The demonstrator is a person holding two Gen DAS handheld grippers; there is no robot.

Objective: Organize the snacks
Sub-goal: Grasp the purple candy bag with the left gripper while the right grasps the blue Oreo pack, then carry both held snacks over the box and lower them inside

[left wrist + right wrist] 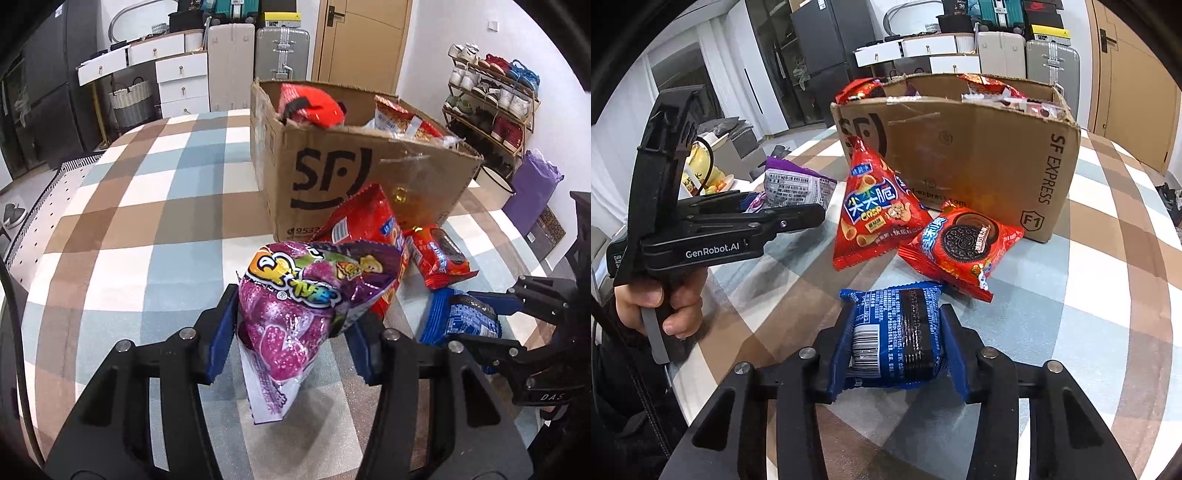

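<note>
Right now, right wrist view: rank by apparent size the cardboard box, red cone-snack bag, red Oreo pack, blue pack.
1. cardboard box, clearly largest.
2. red cone-snack bag.
3. red Oreo pack and blue pack: look alike; the blue one, gripped in the right gripper, sits nearer the camera, so unranked.
</note>
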